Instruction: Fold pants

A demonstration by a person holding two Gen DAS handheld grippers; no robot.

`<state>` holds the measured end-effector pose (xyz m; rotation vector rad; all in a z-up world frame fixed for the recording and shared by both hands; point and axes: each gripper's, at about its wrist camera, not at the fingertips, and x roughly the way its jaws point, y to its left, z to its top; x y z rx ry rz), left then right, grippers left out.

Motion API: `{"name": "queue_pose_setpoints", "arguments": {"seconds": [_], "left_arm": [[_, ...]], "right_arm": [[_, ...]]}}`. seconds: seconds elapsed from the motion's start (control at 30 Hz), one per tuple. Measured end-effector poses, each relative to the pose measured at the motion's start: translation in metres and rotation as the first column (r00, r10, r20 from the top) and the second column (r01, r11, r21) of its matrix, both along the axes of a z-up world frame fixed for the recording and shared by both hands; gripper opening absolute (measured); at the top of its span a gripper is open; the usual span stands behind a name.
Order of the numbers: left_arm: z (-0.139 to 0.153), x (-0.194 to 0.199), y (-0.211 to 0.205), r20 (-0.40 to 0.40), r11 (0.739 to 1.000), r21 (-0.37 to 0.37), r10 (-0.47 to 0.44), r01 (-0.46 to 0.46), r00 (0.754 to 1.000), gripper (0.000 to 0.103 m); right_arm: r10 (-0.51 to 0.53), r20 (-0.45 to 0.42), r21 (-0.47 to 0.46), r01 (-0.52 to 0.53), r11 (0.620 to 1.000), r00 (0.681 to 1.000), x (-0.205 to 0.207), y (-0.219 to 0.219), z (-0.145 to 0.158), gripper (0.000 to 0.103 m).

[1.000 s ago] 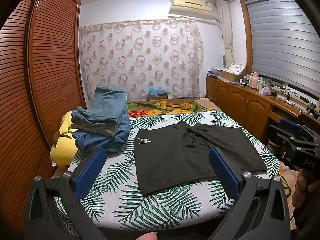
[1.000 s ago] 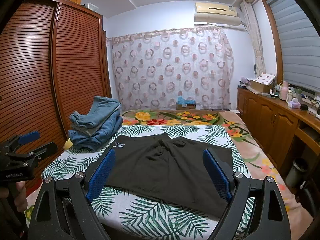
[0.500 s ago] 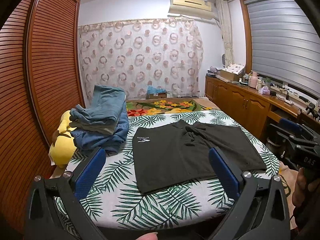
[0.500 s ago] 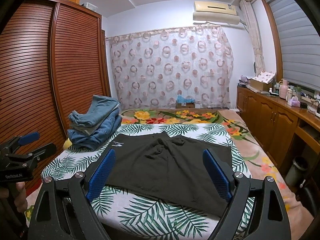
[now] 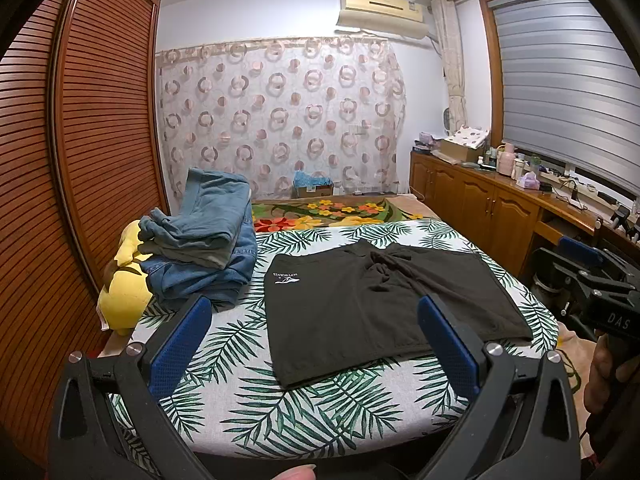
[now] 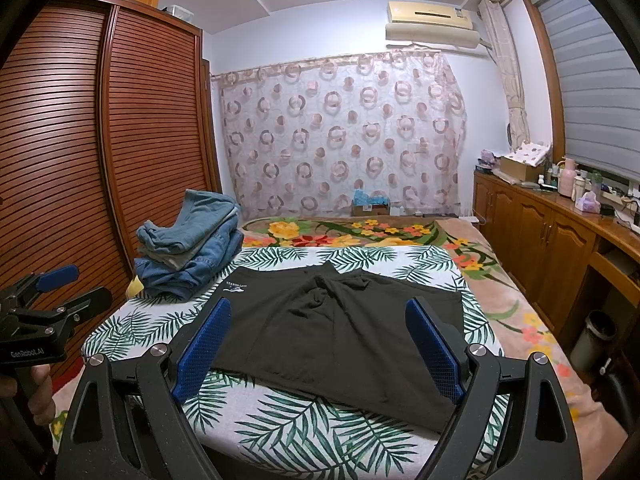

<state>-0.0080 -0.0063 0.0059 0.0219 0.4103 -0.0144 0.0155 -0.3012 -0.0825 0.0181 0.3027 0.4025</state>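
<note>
Both tongs gape wide, empty: left tongs (image 5: 308, 344), right tongs (image 6: 318, 346). Black shorts (image 5: 380, 304) lie flat on bed (image 5: 248, 360), beside denim stack (image 5: 200, 248). Soft, light, floppy; you should pinch near hem corners.

Bedroom clutter around a palm-leaf bed

Ahead of the hand-held gripper lies a bed (image 5: 280, 408) with a leaf-print sheet; to its front left sits a pile of folded jeans (image 5: 204, 252) resting against a yellow plush toy (image 5: 122, 292). Beyond the sheet spreads a flowered blanket (image 5: 320, 216), then a ring-patterned curtain (image 5: 280, 120) with a small box (image 5: 314, 188) at its foot. A slatted wooden wardrobe (image 5: 92, 140) stands left, a wooden cabinet (image 5: 492, 208) carrying bottles right, an air conditioner (image 5: 380, 12) high up.
</note>
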Motion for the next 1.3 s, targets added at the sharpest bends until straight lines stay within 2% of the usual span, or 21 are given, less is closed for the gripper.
{"name": "queue_pose_setpoints", "arguments": {"seconds": [1.03,1.3], "left_arm": [[-0.016,0.001,-0.006,-0.004,1.000,-0.009,0.002,-0.002,1.000,0.103],[-0.028,0.012,0.000,-0.048,1.000,-0.021,-0.021,0.020,0.999,0.103]], "right_arm": [[-0.009,-0.003,-0.007,0.009,1.000,1.000,0.001,0.000,-0.001,0.090],[-0.022,-0.016,-0.010,0.021,1.000,1.000,0.004,0.000,-0.003,0.090]]}}
